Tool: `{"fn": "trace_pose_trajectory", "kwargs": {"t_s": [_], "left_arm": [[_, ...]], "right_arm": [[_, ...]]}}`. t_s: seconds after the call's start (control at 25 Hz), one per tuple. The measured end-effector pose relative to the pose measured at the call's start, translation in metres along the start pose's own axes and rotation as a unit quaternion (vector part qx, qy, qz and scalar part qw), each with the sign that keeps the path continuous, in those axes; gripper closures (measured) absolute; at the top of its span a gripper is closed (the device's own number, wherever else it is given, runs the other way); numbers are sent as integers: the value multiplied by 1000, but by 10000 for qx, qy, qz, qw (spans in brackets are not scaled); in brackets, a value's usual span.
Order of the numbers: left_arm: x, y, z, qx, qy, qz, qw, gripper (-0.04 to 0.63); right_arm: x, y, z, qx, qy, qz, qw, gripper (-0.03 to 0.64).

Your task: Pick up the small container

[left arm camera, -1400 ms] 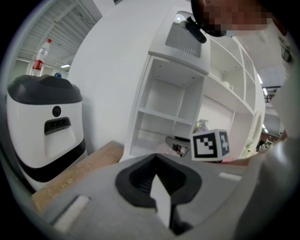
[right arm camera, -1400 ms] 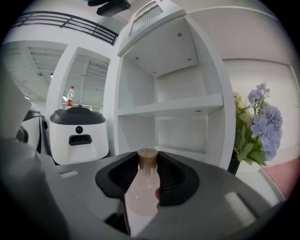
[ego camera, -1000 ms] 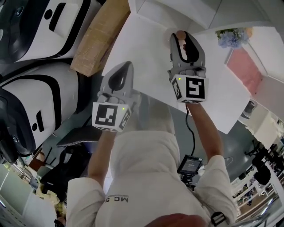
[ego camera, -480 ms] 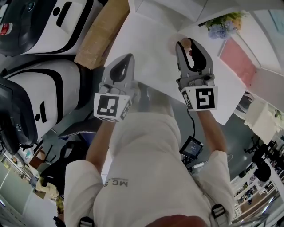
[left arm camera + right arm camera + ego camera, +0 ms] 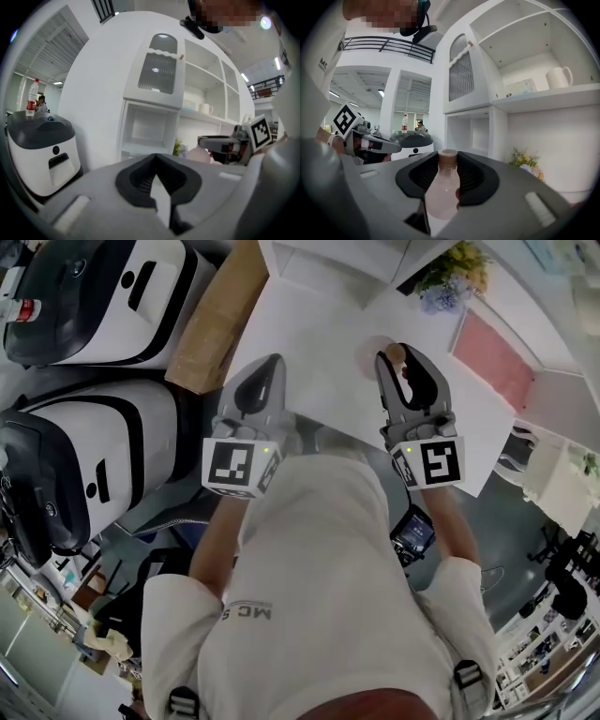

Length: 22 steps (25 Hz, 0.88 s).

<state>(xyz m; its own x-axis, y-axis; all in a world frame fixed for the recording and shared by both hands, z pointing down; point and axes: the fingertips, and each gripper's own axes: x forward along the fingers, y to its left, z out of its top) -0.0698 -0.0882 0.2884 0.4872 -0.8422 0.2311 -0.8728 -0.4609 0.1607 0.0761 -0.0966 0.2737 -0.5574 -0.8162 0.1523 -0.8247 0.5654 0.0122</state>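
Note:
The small container (image 5: 442,190) is a pale pink bottle with a brown cap. It stands upright between the black pads of my right gripper (image 5: 448,160), which is shut on its body. In the head view only the container's cap (image 5: 396,354) shows, at the tip of the right gripper (image 5: 401,360), held over the white table (image 5: 319,343). My left gripper (image 5: 267,371) hovers at the table's near edge, level with the right one. In the left gripper view the left gripper (image 5: 156,163) has its jaws together and nothing between them.
Large white-and-black machines (image 5: 103,296) stand to the left, beside a cardboard box (image 5: 211,329). Flowers (image 5: 445,282) and a pink mat (image 5: 497,357) lie at the table's far right. A white shelf cabinet (image 5: 473,131) with a mug (image 5: 558,77) stands ahead.
The head view has swung, so the table and machines sit differently in frame. The right gripper keeps the bottle and has drawn slightly nearer the body. The left gripper barely moved.

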Motion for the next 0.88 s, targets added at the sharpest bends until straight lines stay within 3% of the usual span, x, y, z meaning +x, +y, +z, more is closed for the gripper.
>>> {"fn": "trace_pose_trajectory", "kwargs": {"t_s": [0.88], "left_arm": [[-10,-28,9,89,-40,-148,9998,594]], "right_arm": [[-56,-17,-13,273,175,-478,9983,495]]}}
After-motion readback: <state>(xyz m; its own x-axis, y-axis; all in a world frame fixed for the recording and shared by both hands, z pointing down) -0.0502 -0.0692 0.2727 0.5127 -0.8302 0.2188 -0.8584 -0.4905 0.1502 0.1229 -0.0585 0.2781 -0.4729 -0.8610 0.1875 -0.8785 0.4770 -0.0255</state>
